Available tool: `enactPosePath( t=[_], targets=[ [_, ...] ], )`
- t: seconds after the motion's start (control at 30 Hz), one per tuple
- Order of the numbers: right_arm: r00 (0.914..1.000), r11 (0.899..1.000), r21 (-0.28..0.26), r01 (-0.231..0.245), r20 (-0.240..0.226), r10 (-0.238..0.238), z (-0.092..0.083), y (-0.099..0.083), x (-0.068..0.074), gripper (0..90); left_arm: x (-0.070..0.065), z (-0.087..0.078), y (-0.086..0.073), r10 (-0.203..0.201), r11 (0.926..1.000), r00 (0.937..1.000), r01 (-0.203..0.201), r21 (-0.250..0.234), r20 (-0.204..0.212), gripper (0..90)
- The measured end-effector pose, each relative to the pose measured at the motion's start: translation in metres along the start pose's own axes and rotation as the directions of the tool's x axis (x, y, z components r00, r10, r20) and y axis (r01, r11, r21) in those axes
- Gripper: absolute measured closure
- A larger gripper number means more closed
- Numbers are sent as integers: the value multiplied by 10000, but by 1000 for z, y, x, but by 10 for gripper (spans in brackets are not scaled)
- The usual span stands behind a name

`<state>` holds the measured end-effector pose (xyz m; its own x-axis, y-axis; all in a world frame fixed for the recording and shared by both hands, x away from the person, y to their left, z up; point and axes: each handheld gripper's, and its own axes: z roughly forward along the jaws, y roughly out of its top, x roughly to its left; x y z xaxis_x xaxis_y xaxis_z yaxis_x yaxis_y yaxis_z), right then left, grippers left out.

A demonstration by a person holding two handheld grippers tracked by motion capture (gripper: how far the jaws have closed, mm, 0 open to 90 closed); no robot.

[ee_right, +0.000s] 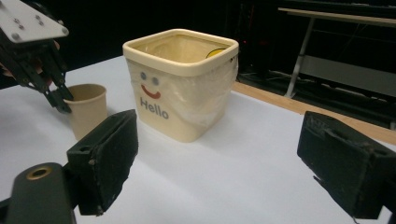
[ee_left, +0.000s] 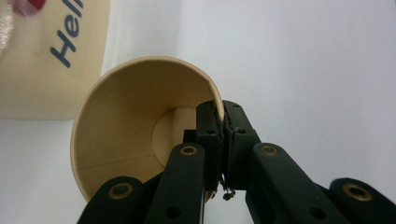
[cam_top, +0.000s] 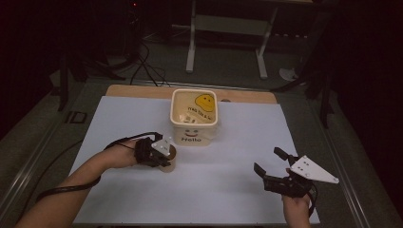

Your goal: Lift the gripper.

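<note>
- Paper cup [cam_top: 169, 159]: just beside cream bin [cam_top: 194, 116], at its 7 o'clock, mid-counter [cam_top: 228, 185].
- Left gripper [ee_left: 223, 140]: pinching cup rim, hand reaching from 8 o'clock.
- Right gripper [cam_top: 272, 160]: spread wide, hovering over bare counter at 4 o'clock.

One cup [cam_top: 168, 159], one bin [cam_top: 194, 116]

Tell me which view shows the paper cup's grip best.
The left gripper view: the left gripper is shut on the paper cup rim, one jaw inside. The right gripper view shows the cup upright beside the bin; in the high view it is mostly hidden.
</note>
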<state>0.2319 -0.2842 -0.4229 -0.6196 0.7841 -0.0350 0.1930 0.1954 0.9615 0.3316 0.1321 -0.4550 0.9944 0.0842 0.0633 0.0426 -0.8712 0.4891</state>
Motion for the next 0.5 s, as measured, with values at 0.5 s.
enactPosePath(
  t=[0.5],
  targets=[
    [10000, 10000, -23, -22, -18, 22, 1, 0, 0, 124, -9, -39, 4, 20, 10000, 9999, -20, -46, 103, 883]
  ],
)
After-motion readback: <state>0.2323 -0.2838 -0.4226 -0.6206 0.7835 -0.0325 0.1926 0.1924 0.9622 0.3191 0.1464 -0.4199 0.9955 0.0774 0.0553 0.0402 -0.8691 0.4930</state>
